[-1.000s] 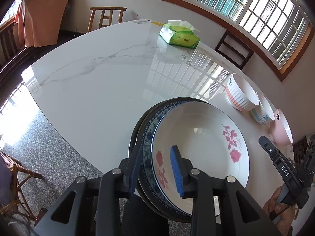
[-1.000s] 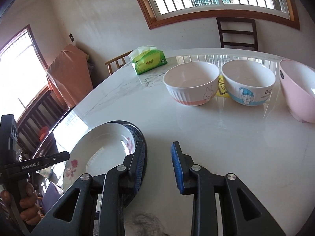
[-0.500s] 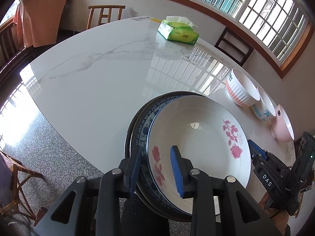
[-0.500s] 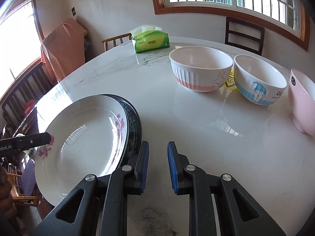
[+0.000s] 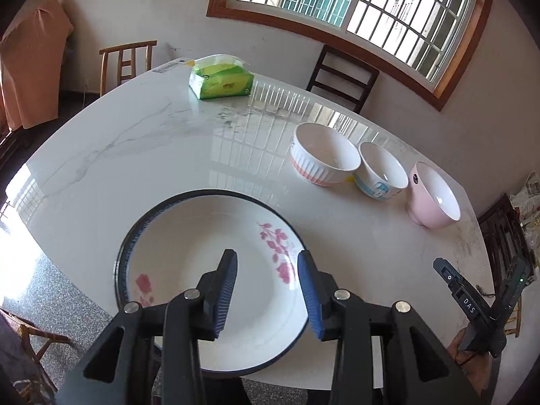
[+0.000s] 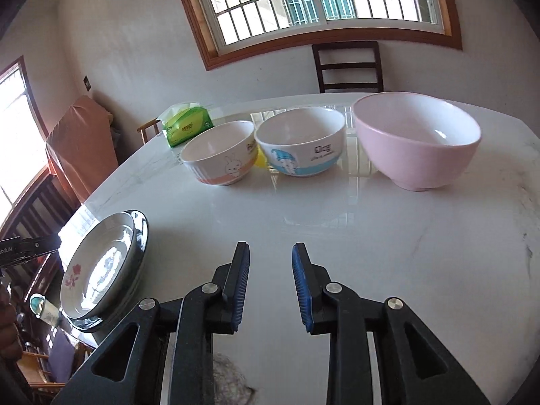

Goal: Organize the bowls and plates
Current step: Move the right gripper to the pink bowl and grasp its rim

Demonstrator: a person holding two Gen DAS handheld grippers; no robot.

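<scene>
A white plate with pink flowers [image 5: 216, 260] lies stacked on a blue-rimmed plate [image 5: 122, 253] at the near edge of the marble table [image 5: 135, 155]. My left gripper [image 5: 266, 253] hovers over the white plate, its jaws opening with nothing between them. Further right stand three bowls in a row: a ribbed white one with an orange band [image 5: 324, 155], a white one with a blue cartoon [image 5: 381, 172] and a pink one [image 5: 433, 195]. My right gripper [image 6: 270, 246] is over bare table in front of the bowls, its jaws opening and empty. The plate stack [image 6: 101, 270] sits to its left.
A green tissue pack [image 5: 221, 81] lies at the far side of the table. A dark chair [image 5: 341, 77] and a wooden chair [image 5: 128, 60] stand behind it. Something small and yellow [image 6: 261, 160] lies between the two white bowls. The plates slightly overhang the table's near edge.
My left gripper let go of the plates' rim, rose and now sits over the white plate. The right gripper swung from beside the plates toward the bowls.
</scene>
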